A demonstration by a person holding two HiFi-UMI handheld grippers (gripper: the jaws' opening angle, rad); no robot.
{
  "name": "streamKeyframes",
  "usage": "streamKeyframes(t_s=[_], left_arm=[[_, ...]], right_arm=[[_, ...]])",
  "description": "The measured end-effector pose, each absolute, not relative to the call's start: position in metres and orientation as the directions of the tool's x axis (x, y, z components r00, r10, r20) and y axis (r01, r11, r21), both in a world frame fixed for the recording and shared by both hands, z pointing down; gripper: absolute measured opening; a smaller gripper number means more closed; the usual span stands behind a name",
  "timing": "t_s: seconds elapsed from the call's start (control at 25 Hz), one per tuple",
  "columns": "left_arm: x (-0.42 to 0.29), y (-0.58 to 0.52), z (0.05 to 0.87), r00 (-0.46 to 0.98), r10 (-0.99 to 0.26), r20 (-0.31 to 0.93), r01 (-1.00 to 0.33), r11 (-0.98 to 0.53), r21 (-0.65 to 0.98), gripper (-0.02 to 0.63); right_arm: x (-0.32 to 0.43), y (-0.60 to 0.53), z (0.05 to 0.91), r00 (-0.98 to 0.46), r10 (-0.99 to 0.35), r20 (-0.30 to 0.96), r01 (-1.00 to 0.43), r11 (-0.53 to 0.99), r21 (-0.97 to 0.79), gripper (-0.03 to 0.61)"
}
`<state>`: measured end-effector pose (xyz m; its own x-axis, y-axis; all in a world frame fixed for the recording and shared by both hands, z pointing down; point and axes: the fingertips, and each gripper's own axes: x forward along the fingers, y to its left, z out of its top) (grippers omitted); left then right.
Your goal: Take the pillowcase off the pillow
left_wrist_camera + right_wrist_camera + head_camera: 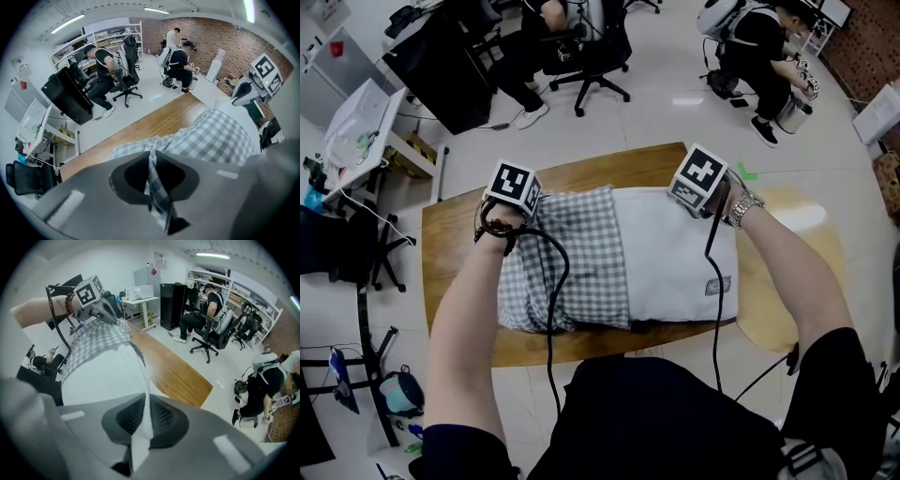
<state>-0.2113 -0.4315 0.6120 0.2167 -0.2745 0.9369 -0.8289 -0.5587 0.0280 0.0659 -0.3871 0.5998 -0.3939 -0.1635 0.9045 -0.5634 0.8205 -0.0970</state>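
A white pillow (675,253) lies on the wooden table (455,244). Its left half is inside a grey checked pillowcase (572,258); its right half is bare. At the far left corner, my left gripper (525,199) is shut on a pinched fold of the checked pillowcase (211,136), which runs between the jaws in the left gripper view (154,187). My right gripper (696,192) is at the far right edge of the pillow. In the right gripper view it (140,437) is shut on a fold of the white pillow (103,376) fabric. Both fingertips are hidden under the marker cubes in the head view.
Cables trail from both grippers across the pillow toward me. Beyond the table, two people sit on the floor side, one on a black office chair (595,56). A black desk (441,66) and a white cart (361,122) stand at the far left.
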Motion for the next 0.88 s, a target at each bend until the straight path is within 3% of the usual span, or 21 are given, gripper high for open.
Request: streamKeyframes(t_s=[0.72,0.88], left_arm=[[-0.256,-0.398,0.601,0.197,-0.344,0.918,-0.862,-0.507,-0.005,0.034],[-0.256,-0.396,0.606,0.199,-0.368,0.908,-0.845,-0.534,-0.031,0.038]], right_arm=[[0.067,-0.369,0.599,-0.367,-0.258,0.894,-0.599,0.801,-0.014,0.014],[0.054,-0.367,0.598,-0.415,-0.276,0.867,-0.592,0.806,-0.027,0.052]])
